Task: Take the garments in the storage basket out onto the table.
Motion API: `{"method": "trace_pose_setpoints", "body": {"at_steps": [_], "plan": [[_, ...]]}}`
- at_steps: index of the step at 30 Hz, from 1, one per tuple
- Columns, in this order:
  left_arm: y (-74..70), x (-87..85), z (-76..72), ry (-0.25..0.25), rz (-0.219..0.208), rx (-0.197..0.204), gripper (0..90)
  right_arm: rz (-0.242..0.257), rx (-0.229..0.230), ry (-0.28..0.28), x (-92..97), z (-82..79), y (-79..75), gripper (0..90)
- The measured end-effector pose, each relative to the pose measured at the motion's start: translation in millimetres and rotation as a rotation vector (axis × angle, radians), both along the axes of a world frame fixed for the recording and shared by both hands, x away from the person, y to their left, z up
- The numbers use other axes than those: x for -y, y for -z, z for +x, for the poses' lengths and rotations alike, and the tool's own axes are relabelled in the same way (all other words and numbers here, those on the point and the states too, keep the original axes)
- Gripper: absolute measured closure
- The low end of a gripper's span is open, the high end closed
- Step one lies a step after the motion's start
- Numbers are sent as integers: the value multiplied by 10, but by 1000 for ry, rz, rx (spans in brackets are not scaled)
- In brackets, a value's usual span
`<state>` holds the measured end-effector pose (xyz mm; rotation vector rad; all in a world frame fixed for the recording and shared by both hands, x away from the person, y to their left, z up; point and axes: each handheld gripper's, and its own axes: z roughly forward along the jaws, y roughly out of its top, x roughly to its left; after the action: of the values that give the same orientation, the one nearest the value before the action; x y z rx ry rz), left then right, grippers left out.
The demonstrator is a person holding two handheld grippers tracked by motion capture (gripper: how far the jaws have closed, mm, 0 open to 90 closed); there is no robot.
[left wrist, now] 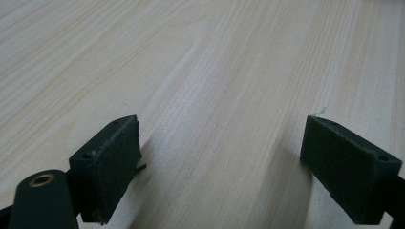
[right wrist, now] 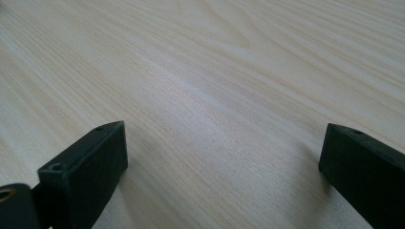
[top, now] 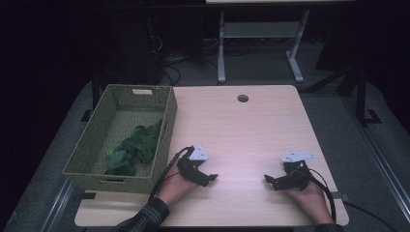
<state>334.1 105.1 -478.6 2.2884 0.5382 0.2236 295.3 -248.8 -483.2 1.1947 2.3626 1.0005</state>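
Observation:
A light wooden table point(top: 241, 130) carries a woven basket point(top: 87, 154) at its left, with green cloth point(top: 135, 147) lying inside. My left gripper point(top: 209, 180) rests low on the table near the front, just right of the basket, pointing toward the middle. My right gripper point(top: 270, 181) rests near the front right and points left toward it. In the left gripper view, my left gripper point(left wrist: 222, 143) has its jaws wide apart over bare wood. The right gripper view shows my right gripper point(right wrist: 224, 152) likewise open with nothing between its jaws.
A round cable hole point(top: 242, 98) sits near the table's far edge. Beyond the table stand a desk frame point(top: 261, 43) and tangled cables point(top: 169, 63) on a dark floor. Black cables trail from both grippers over the front edge.

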Motion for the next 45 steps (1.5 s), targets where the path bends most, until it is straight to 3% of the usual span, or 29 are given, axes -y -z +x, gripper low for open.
{"method": "trace_pose_setpoints", "body": {"at_steps": [18, 19, 29, 34, 39, 42, 45], "plan": [[-24, -3, 2, -24, 7, -10, 132, 2, -7, 0, -7, 15, -2, 23], [-39, -9, 0, -36, -11, -18, 132, 4, -5, 1, -9, 16, -1, 23], [-137, -72, -4, -49, 2, 0, 132, 4, -6, 0, -9, 19, -2, 23], [-183, -100, 1, -67, -35, -10, 132, 4, -6, 0, -10, 19, -2, 23], [-217, -89, 0, -56, -28, -9, 132, 4, -7, 0, -10, 19, -2, 23], [-265, -97, -5, -68, -45, -8, 132, 4, -6, 0, -10, 19, -2, 23], [-283, -102, -2, -63, -31, -10, 132, 4, -7, 1, -10, 19, -2, 23]]}}
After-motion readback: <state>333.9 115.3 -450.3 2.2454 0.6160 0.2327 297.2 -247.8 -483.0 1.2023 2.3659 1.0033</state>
